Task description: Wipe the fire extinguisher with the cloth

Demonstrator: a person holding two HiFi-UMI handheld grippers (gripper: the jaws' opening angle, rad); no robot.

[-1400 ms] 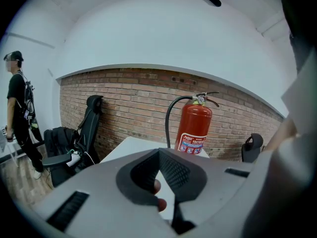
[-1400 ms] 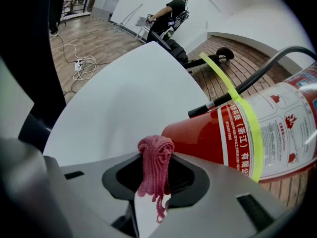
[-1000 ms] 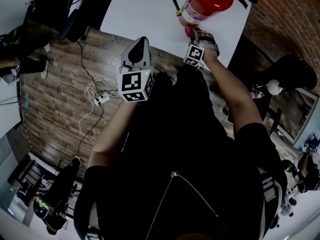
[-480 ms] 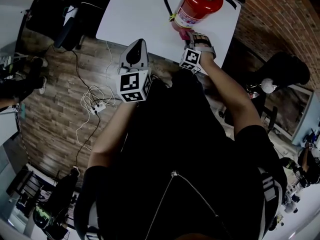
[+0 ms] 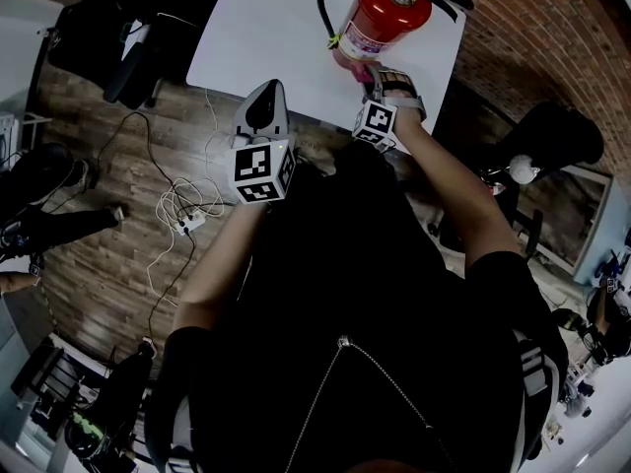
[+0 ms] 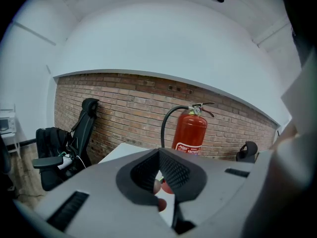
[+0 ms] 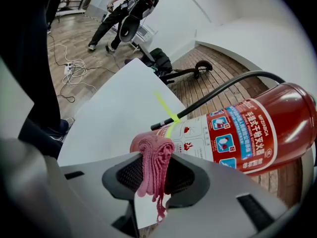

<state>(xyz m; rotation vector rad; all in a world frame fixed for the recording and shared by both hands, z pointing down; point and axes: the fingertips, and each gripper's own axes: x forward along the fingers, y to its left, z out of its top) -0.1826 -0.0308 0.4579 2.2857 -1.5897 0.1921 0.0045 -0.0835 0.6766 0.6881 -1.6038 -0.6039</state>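
Firstly, the head view: a red cylindrical fire extinguisher [image 5: 380, 20] with a black hose [image 5: 325, 3] stands upright near the edge of a white rectangular table [image 5: 261, 28]. The right gripper [image 5: 371, 70] reaches to the base of the cylinder, with a pink knitted cloth [image 5: 366, 65] at its tip against the red body. The left gripper [image 5: 266, 95] is held apart, above the table's near edge, its tip narrowed to a point. White cables [image 5: 187, 200] lie tangled on the wooden plank floor [image 5: 108, 215] at the left.

Next, the left gripper view: the left gripper [image 6: 159, 154] has its jaws brought together with nothing between them. Beyond them the fire extinguisher [image 6: 190, 133] stands on the table [image 6: 118, 151] in front of a red brick wall [image 6: 124, 103], and a black office chair [image 6: 81, 128] sits at the left.

Finally, the right gripper view: the right gripper [image 7: 156, 155] is clamped on the cloth [image 7: 151, 175], which bulges above the jaws and hangs in loose strands below. The bunched top presses against the lower white label of the fire extinguisher [image 7: 252, 133]. A yellow-green plastic tag [image 7: 166, 109] sits by the hose [image 7: 218, 95], which arcs over the table [image 7: 114, 108].
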